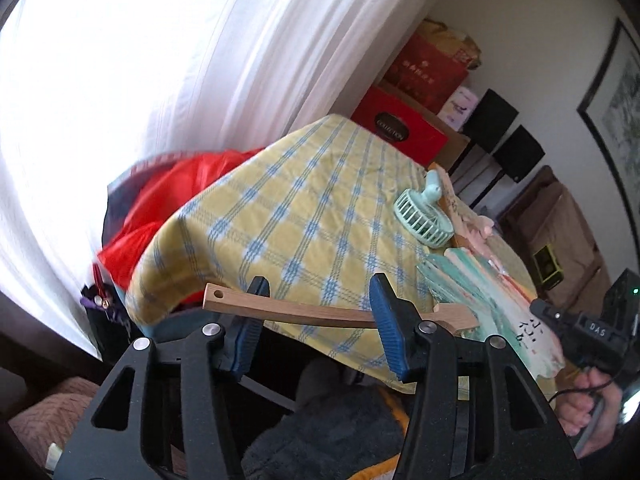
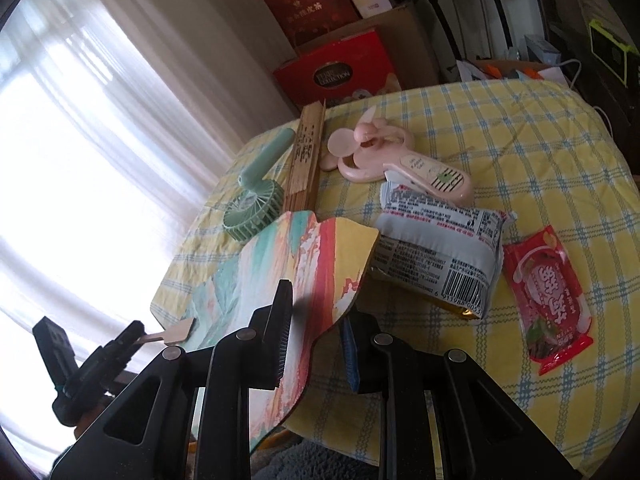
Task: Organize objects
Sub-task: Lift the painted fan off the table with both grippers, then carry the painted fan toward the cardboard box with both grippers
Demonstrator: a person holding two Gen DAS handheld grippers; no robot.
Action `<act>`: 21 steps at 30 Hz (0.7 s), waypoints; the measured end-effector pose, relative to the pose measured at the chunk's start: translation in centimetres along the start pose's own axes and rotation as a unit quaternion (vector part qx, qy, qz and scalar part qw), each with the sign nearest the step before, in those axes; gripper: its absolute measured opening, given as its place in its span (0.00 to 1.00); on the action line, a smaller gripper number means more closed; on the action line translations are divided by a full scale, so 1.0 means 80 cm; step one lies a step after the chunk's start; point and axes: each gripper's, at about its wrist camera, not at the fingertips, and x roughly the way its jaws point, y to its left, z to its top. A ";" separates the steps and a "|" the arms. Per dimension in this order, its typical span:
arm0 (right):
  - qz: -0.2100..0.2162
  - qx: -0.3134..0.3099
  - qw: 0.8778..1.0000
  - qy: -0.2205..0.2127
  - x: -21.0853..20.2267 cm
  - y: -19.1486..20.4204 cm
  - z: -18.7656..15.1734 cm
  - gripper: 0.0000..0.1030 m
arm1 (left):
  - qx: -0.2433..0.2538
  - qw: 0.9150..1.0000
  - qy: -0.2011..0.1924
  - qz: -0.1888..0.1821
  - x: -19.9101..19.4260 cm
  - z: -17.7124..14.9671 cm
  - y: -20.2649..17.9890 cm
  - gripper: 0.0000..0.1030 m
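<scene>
While the painted paddle fan (image 2: 280,248) lies tilted over the near left corner of the table (image 2: 520,128), its lower edge hanging out past the yellow-and-blue checked cloth, the right gripper (image 2: 316,308) straddles that edge: one finger sits on top of the painted face and the blue-padded one underneath. Whether the jaws actually press on the fan I cannot tell. The fan's wooden handle (image 1: 304,312) sticks out sideways off the corner and runs crosswise through the left gripper (image 1: 318,280), whose jaws stand wide apart; the handle passes in front of one blue pad and behind the other (contact with either is unclear). Further in from the corner, just beyond the painted fan, a mint handheld fan (image 2: 248,216) lies near the left edge with its handle pointing toward the far side. A folded bamboo fan (image 2: 306,152) lies right beside it, and a pink handheld fan (image 2: 400,164) rests toward the middle. Its handle overlaps a grey-white snack packet (image 2: 436,248), which touches the painted fan's right side. A red packet (image 2: 548,300) lies just beside the snack packet, nearer the right edge. Red boxes (image 2: 340,68) are stacked beyond the far edge, by the white curtain (image 2: 100,140).
</scene>
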 end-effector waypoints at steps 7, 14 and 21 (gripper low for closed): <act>-0.023 -0.031 0.999 -0.021 -0.013 0.014 0.000 0.22 | 0.030 0.999 -0.022 0.004 -0.014 0.005 -0.015 0.48; -0.044 -0.056 0.997 -0.037 -0.025 0.025 0.001 0.22 | 0.048 0.999 -0.023 0.006 -0.024 0.012 -0.026 0.48; -0.043 -0.065 0.995 -0.055 -0.047 0.030 0.003 0.22 | 0.081 0.996 -0.043 0.008 -0.047 0.024 -0.048 0.48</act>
